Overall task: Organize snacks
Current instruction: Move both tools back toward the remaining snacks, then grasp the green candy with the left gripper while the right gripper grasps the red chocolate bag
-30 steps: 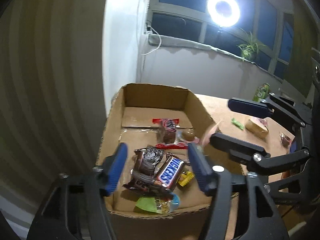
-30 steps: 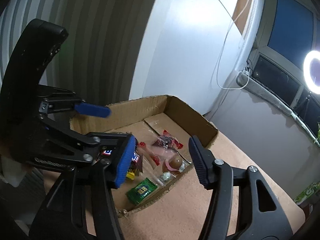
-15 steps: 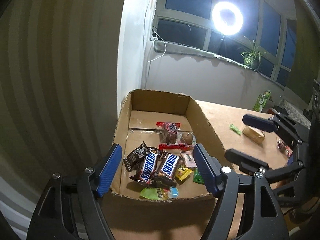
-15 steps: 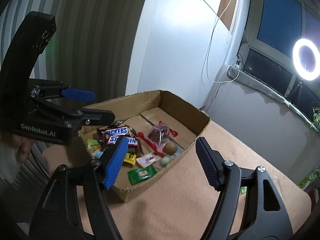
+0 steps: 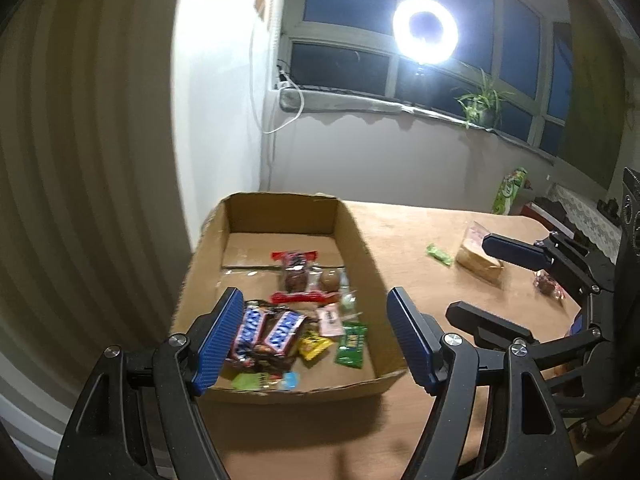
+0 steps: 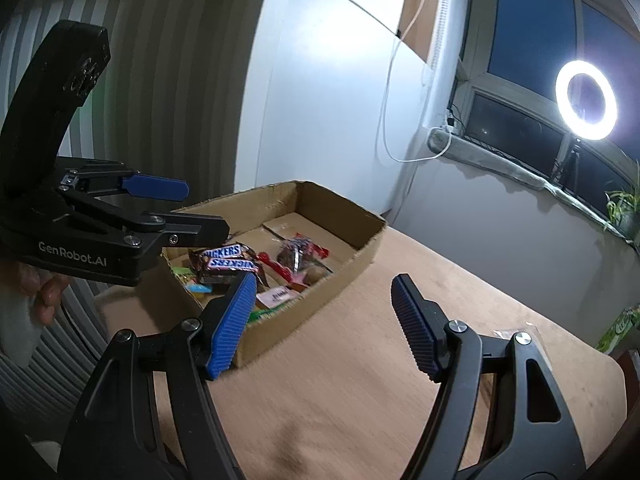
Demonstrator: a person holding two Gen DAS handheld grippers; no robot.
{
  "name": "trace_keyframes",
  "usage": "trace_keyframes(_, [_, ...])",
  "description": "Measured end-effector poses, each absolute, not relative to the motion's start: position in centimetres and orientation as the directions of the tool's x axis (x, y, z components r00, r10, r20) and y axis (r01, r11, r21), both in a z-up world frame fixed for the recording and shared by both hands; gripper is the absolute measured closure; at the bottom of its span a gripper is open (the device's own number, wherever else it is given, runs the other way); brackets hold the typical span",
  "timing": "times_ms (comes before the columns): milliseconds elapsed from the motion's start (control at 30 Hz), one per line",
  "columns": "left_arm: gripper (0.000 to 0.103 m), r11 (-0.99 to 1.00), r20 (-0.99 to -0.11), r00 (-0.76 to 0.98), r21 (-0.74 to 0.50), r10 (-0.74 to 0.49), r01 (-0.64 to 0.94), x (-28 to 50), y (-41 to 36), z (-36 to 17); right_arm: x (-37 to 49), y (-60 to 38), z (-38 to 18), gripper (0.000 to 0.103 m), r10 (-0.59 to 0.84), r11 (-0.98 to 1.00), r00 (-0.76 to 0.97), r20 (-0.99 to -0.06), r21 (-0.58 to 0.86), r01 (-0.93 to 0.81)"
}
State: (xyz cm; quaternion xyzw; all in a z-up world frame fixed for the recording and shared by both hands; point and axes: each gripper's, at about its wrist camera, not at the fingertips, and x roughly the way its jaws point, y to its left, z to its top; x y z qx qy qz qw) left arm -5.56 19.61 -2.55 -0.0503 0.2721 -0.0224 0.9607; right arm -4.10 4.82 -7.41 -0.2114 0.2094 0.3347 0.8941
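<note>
An open cardboard box [image 5: 354,236] stands at the table's left end. In it lie two Snickers bars [image 5: 272,330], a red-ended chocolate pack [image 5: 296,276], a green pack [image 5: 352,344], a yellow candy [image 5: 314,346] and a pink pack [image 5: 330,320]. My left gripper [image 5: 314,296] hangs open in front of the box's near wall, with nothing between its fingers. To the right of the box, my right gripper [image 6: 325,284] is open over bare table, empty too. Each gripper shows in the other's view: the right [image 5: 468,276], the left [image 6: 206,210].
Loose on the table right of the box lie a green candy [image 5: 439,254], a pale wrapped cake [image 5: 478,256] and a red-wrapped sweet [image 5: 546,284]. A green carton [image 5: 510,196] stands at the far edge. A hand [image 6: 44,296] holds the left gripper. A wall runs close on the left.
Both grippers have drawn back from over the box and risen a little, and their jaws have widened. A pink blur near the right gripper's fingers earlier is gone; a pink pack lies in the box.
</note>
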Motion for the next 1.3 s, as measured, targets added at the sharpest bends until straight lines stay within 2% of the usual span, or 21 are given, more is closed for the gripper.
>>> trace_keyframes(400, [0.029,0.993,-0.534,0.837,-0.061,-0.115,0.097,-4.1,14.2,-1.6,-3.4,-1.9,-7.1,0.03,0.463,0.76,0.728,-0.505,-0.196,-0.619])
trace_keyframes(733, [0.029,0.98,-0.564,0.806,-0.03,-0.179,0.197,-1.6,8.0,-1.4,-1.7,-10.1,-7.8,0.03,0.369,0.847,0.777,-0.509,-0.159,-0.507])
trace_keyframes(900, [0.029,0.971,-0.587,0.779,-0.053,-0.219,0.232,0.1,5.5,-2.0,-1.0,-13.8,-8.1,0.03,0.319,0.878,0.793,-0.519,-0.153,-0.453])
trace_keyframes(1033, [0.029,0.966,-0.617,0.745,-0.122,-0.254,0.228,2.3,3.9,-3.2,-0.3,-16.8,-8.3,0.03,0.277,0.9,0.797,-0.536,-0.146,-0.411])
trace_keyframes(1300, [0.029,0.987,-0.687,0.709,-0.087,-0.157,0.133,7.0,1.5,-6.4,1.2,-21.1,-9.6,0.025,0.195,0.925,0.786,-0.587,-0.157,-0.347])
